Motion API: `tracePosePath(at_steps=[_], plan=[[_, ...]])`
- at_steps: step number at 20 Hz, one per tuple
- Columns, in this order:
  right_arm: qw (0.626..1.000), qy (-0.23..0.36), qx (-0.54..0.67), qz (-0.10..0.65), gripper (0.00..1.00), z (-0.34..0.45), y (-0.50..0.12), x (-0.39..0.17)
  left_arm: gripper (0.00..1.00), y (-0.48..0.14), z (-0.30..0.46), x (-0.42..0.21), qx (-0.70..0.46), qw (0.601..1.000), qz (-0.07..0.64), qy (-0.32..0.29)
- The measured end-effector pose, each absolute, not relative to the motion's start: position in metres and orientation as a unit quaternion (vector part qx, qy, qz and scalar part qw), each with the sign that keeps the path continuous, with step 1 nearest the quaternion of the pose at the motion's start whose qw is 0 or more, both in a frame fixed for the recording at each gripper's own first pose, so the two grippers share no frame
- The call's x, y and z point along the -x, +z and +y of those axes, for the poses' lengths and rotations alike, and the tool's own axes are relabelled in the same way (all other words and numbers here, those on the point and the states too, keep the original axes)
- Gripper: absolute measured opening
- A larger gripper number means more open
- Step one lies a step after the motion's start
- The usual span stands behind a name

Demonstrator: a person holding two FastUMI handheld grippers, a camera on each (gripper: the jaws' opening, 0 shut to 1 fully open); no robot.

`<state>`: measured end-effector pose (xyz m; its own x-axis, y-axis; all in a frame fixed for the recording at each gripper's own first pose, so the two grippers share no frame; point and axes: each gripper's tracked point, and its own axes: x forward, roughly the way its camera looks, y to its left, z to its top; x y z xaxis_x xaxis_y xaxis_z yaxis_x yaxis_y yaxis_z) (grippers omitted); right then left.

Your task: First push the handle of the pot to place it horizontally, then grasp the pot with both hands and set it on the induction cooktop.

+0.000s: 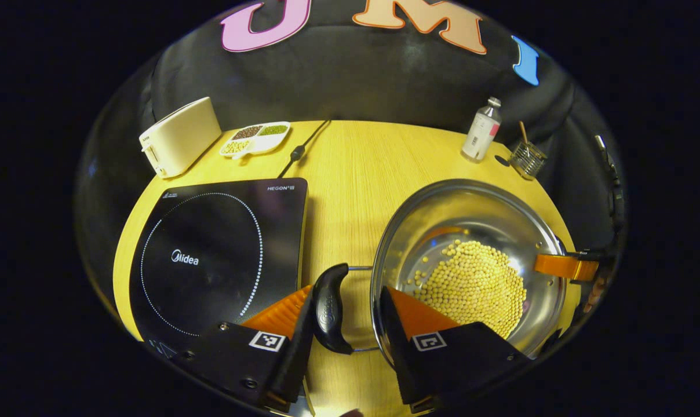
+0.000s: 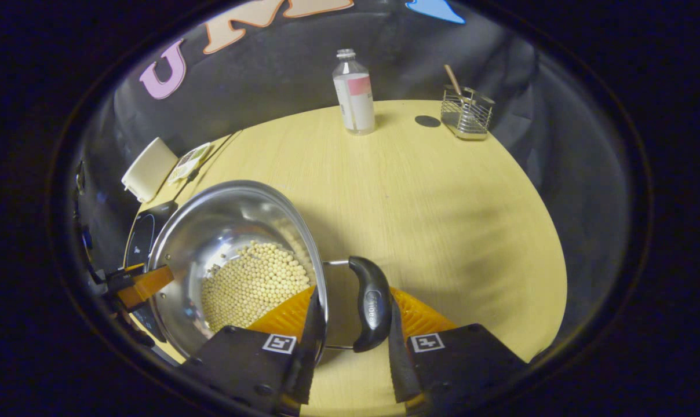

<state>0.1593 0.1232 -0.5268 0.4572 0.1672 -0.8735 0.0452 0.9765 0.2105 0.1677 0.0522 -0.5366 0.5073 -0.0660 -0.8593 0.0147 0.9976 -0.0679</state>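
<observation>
A steel pot (image 1: 471, 214) holding yellow beans (image 1: 477, 284) stands on the wooden table (image 1: 350, 174), just right of the black induction cooktop (image 1: 211, 255). Both black side handles lie horizontal. My left gripper (image 1: 348, 289) clamps the near handle (image 1: 330, 307), one finger outside the handle and the other inside the pot wall. In the right gripper view my right gripper (image 2: 353, 292) holds the opposite handle (image 2: 373, 304) the same way, beside the pot (image 2: 222, 220). Each gripper's finger shows at the far rim in the other view: the right gripper (image 1: 564, 266) and the left gripper (image 2: 144, 284).
A cream toaster (image 1: 179, 136) and a divided dish of beans (image 1: 256, 139) sit behind the cooktop, with a black power cord (image 1: 298, 153) beside them. A bottle (image 2: 354, 92) and a wire holder (image 2: 467, 113) stand at the table's far edge.
</observation>
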Motion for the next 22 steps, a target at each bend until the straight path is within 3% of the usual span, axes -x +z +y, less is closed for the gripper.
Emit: tracePosePath(at_steps=[6,7,8,10,12,13,14,15,22], plan=[[0.846,0.031,-0.117,0.519,0.44,0.124,-0.520,-0.161,0.57,-0.525,0.050,-0.164,0.052,0.858,0.510,-0.021],[0.847,0.033,-0.125,0.516,0.49,0.125,-0.518,-0.162,0.57,-0.514,0.053,-0.167,0.041,0.865,0.500,-0.022],[0.848,0.033,-0.132,0.512,0.44,0.126,-0.511,-0.164,0.56,-0.505,0.056,-0.167,0.034,0.868,0.494,-0.024],[0.848,0.033,-0.144,0.509,0.49,0.135,-0.495,-0.153,0.56,-0.487,0.066,-0.165,0.027,0.868,0.495,-0.018],[0.850,0.047,-0.148,0.504,0.48,0.153,-0.477,-0.149,0.58,-0.470,0.085,-0.162,0.026,0.871,0.490,-0.007],[0.850,0.054,-0.151,0.502,0.43,0.164,-0.473,-0.151,0.56,-0.462,0.096,-0.159,0.023,0.873,0.487,-0.003],[0.850,0.059,-0.152,0.502,0.48,0.175,-0.468,-0.151,0.55,-0.456,0.108,-0.155,0.023,0.875,0.484,0.004],[0.850,0.063,-0.151,0.501,0.43,0.187,-0.463,-0.151,0.55,-0.452,0.120,-0.152,0.026,0.874,0.484,0.010],[0.848,0.069,-0.136,0.507,0.43,0.289,-0.447,-0.141,0.56,-0.448,0.225,-0.140,0.040,0.874,0.484,0.013]])
